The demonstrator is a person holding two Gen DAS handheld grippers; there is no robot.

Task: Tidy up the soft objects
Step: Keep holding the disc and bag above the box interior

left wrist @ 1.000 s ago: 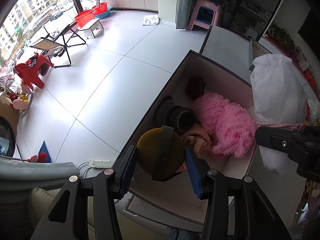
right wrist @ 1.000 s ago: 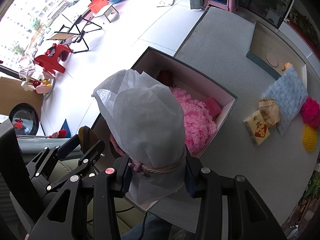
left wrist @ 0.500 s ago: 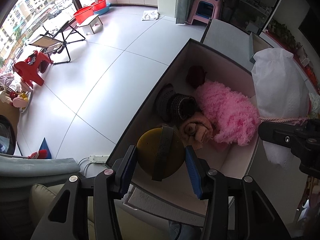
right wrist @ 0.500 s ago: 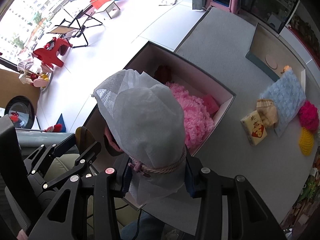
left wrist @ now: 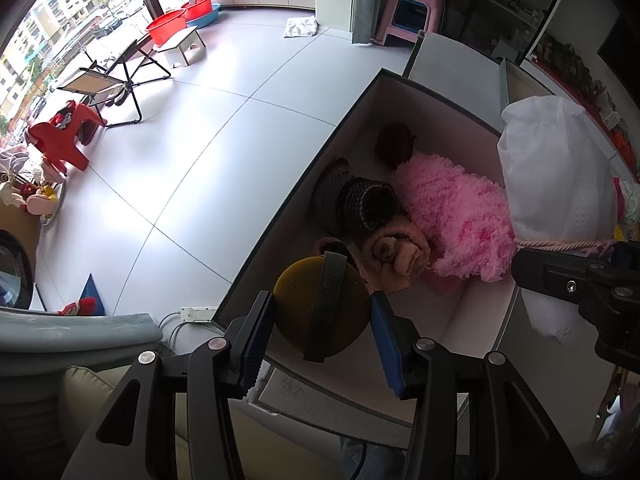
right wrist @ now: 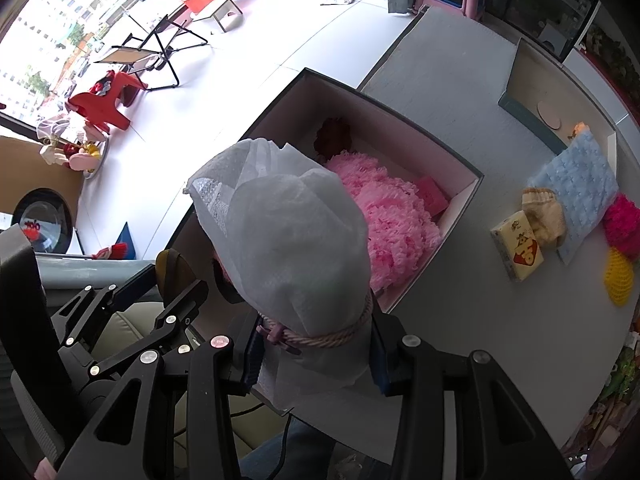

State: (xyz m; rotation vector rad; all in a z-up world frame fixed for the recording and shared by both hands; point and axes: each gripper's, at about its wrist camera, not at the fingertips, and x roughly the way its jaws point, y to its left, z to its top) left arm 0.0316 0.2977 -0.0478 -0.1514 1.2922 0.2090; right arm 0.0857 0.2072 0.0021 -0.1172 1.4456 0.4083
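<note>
My left gripper is shut on an olive-yellow round cushion with a grey strap, held over the near end of the open dark-rimmed box. The box holds a fluffy pink item, a dark knit roll, a peach rolled cloth and a dark red ball. My right gripper is shut on a white fabric bag tied with pink cord, held above the box's near right side. The bag also shows in the left wrist view.
On the grey table to the right lie a blue quilted pad, a beige knit item, a yellow tissue pack, a magenta pom and a yellow net piece. A shallow tray stands behind. Floor lies left.
Both grippers, with cushion and bag still held, have risen and drawn back a little from the box, which now sits farther off in both views.
</note>
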